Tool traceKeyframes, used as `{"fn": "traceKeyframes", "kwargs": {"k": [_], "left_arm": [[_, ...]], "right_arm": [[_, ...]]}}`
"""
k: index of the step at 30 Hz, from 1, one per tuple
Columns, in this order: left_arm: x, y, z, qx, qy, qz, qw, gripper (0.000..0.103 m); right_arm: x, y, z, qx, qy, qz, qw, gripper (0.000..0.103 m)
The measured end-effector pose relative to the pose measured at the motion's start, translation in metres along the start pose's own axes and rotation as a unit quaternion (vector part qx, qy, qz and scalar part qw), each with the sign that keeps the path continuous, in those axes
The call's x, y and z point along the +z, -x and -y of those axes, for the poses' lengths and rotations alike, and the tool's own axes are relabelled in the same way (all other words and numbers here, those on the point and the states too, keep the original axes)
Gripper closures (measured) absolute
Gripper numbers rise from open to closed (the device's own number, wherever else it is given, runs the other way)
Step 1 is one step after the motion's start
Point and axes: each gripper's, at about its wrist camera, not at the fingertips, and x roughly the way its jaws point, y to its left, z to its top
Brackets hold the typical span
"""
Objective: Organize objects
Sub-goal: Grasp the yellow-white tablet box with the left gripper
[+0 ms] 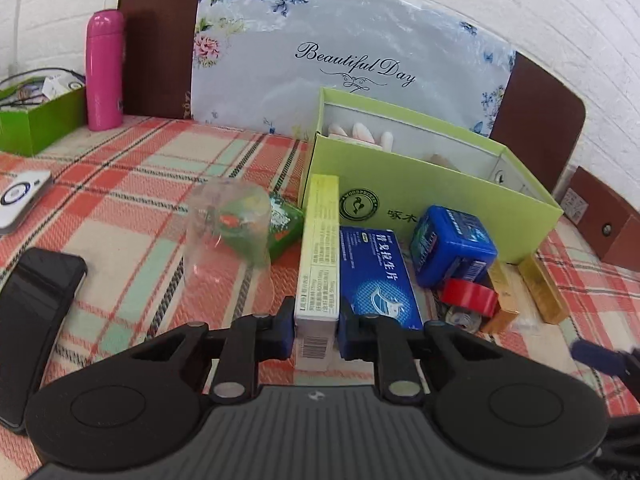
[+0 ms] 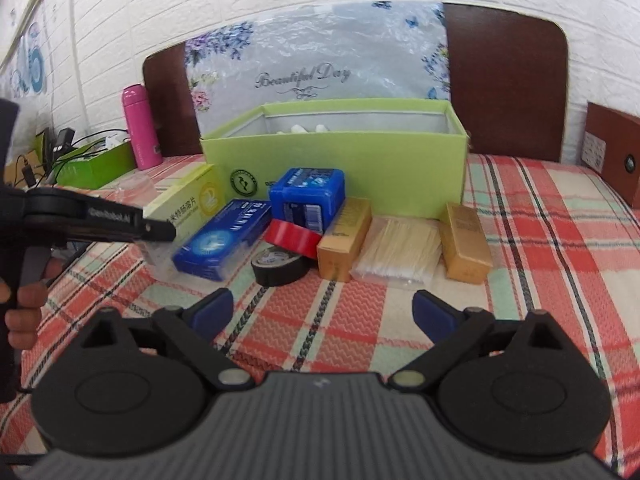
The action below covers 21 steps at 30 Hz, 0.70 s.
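the left gripper (image 1: pixel 316 330) clamps the near end of a long yellow carton (image 1: pixel 319 252), low in the frame's centre, on the woven plaid cloth (image 1: pixel 132 184). the right gripper (image 2: pixel 322 312) hangs wide open above the cloth. right of centre, a matte green cardboard box (image 1: pixel 432 196) holds pale rounded items (image 1: pixel 360 130). beside the carton lies a glossy blue carton (image 1: pixel 374 276).

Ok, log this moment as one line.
left claw: shut on yellow medicine box | right claw: open, holding nothing | green storage box: open, behind the clutter | blue medicine box: on tablecloth
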Motion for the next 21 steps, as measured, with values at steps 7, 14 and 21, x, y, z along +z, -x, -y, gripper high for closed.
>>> {"fn": "traceKeyframes", "kwargs": {"k": [7,14,21], "left_arm": [[-0.022,0.036,-0.009,-0.063,-0.004,-0.031,0.9975,0.084],[-0.025,0.04,-0.028,-0.044,0.021,-0.023,0.9985,0.074],[-0.028,0.033,-0.038,0.007,0.025,-0.018,0.9995,0.046]], "right_arm": [[0.023,-0.027,-0.017,0.014,0.065,0.022,0.998,0.048],[0.032,-0.07,-0.027,0.014,0.099,0.005,0.995,0.066],[0.012,-0.028,-0.027,0.043,0.113,-0.005,0.993,0.092]]}}
